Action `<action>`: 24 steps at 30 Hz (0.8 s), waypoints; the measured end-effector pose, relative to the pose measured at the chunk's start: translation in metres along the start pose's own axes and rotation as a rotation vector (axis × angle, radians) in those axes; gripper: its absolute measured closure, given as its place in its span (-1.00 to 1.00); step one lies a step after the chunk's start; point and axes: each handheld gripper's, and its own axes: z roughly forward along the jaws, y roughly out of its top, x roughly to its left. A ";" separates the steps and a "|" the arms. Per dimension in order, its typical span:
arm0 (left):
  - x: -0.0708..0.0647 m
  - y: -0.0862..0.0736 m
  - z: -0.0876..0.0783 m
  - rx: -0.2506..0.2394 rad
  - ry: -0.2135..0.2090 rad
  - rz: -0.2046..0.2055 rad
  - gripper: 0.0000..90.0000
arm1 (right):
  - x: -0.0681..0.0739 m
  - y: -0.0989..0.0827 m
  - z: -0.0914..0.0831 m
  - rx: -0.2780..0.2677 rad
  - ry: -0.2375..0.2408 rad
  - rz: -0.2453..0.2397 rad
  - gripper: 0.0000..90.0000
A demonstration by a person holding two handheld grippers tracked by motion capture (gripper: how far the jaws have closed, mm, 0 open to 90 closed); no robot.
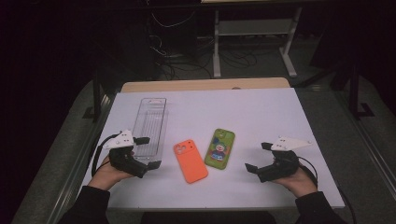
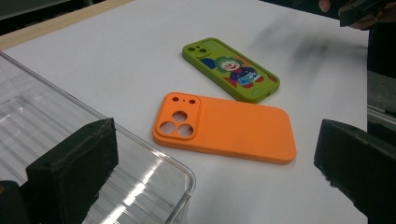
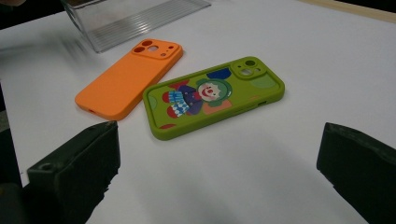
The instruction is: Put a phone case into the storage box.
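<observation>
In the high view, the white surface (image 1: 261, 116) carried three things. A clear plastic tray (image 1: 150, 122) lay lengthwise at about ten o'clock from the surface's middle. An orange phone case (image 1: 190, 160) lay face down near the front, at about six o'clock from the middle, with its camera cut-outs at its far end. A green phone case (image 1: 220, 148) printed with a clown figure lay just beside it, at about two o'clock from the orange one; the two were close but apart.

The left tongs (image 1: 147, 151) were held by the person's left hand (image 1: 108, 175) at the near end of the tray, at about nine o'clock from the orange case. Their jaws stood wide apart with nothing between them. In the left gripper view, one jaw sat over the tray's rounded corner (image 2: 154, 186), and the orange case (image 2: 229, 128) lay flat ahead between the jaws, with the green case (image 2: 231, 70) beyond it.

The right tongs (image 1: 259, 156) were held by the right hand (image 1: 299, 179) at about three o'clock from the green case, well apart from it. Their jaws were likewise spread wide and gripped nothing. In the right gripper view, the green case (image 3: 215, 95) lay ahead at twelve o'clock, the orange case (image 3: 128, 79) at about eleven o'clock, and the tray (image 3: 135, 16) farther off.
</observation>
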 end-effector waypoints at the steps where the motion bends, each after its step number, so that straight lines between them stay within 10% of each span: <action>1: 0.000 0.001 0.002 0.005 0.000 -0.003 -1.00 | 0.000 0.000 0.000 -0.003 -0.002 0.003 -1.00; 24: -0.009 0.032 0.040 0.023 -0.049 0.010 -0.98 | -0.002 0.000 -0.003 -0.003 -0.012 -0.006 -1.00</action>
